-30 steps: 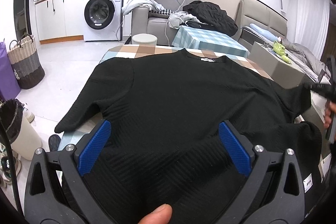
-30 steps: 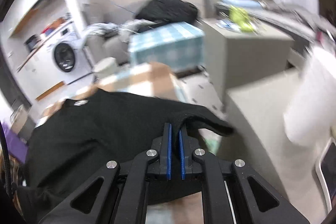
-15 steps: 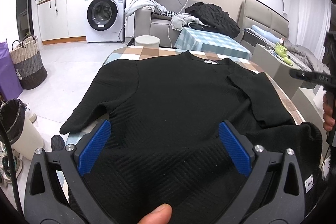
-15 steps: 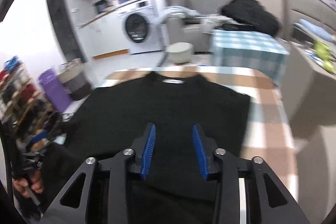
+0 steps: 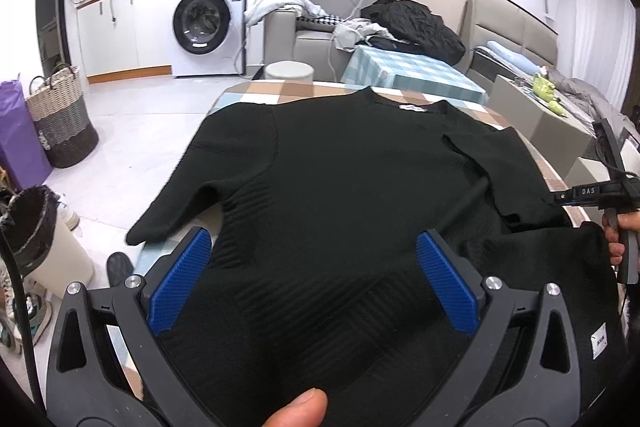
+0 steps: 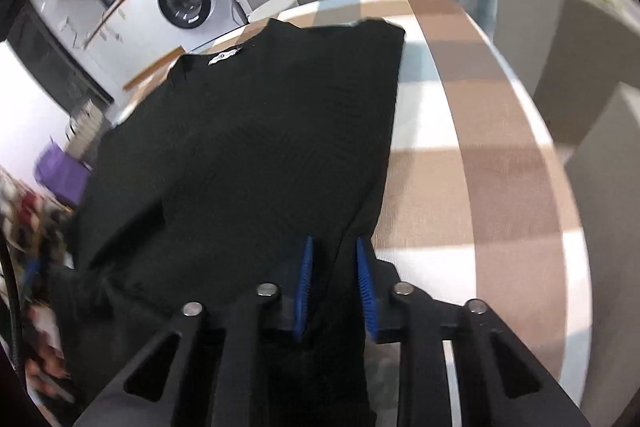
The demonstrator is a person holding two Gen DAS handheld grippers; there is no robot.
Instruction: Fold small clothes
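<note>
Black sweater lies flat on the checked table, collar at the far end, its right sleeve folded across the body. Left gripper hangs wide open over the near hem, gripping nothing. Right gripper sits partly open, blue pads astride the sweater's right edge, fabric between them.
</note>
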